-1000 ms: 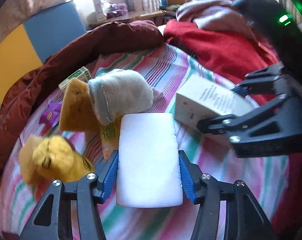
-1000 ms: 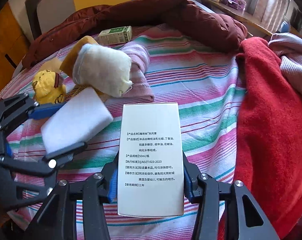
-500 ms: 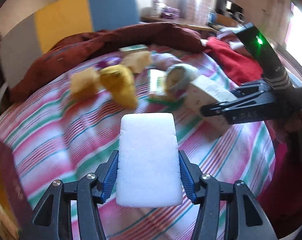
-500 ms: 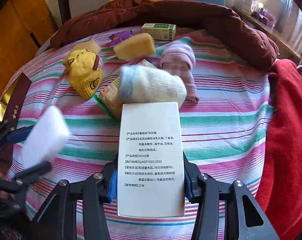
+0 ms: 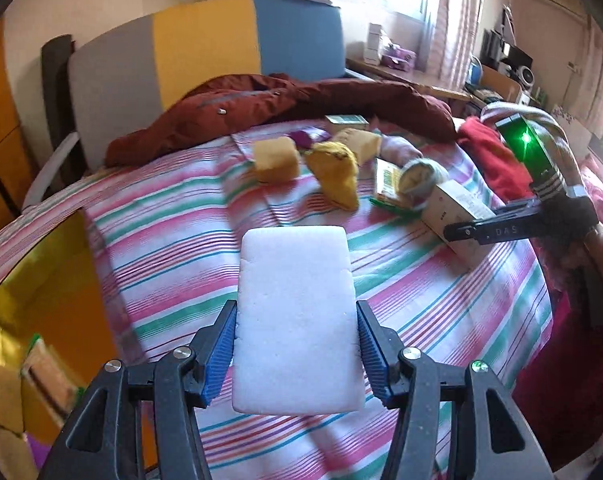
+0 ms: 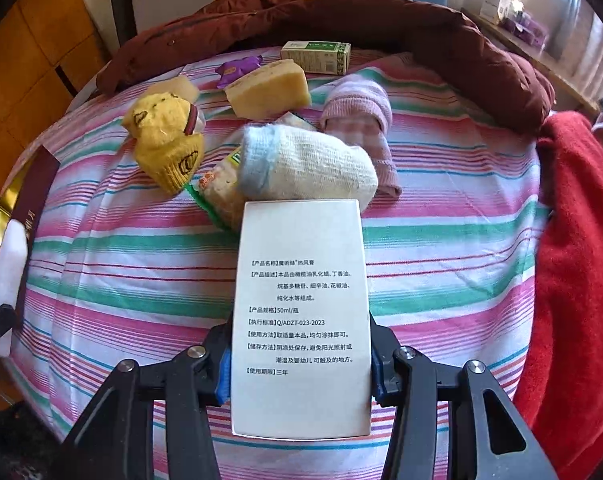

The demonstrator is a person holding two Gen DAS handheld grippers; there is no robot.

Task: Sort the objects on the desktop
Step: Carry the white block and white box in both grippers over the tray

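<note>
while the left gripper [image 5: 296, 354] has its jaws pinching a white sponge [image 5: 295, 320] by its long sides, the block looks light and squashy, so a gentle hold low on its flanks should do. the right gripper [image 6: 300, 362] has its jaws pinching a white box [image 6: 301, 312], stiff card, likely light, best held across its narrow faces. beyond both jaws, socks, yellow sponges and a snack packet lie on a striped sheet [image 6: 441, 240] over a bed, soft and uneven, with a brown coat [image 6: 421, 28] behind.
</note>
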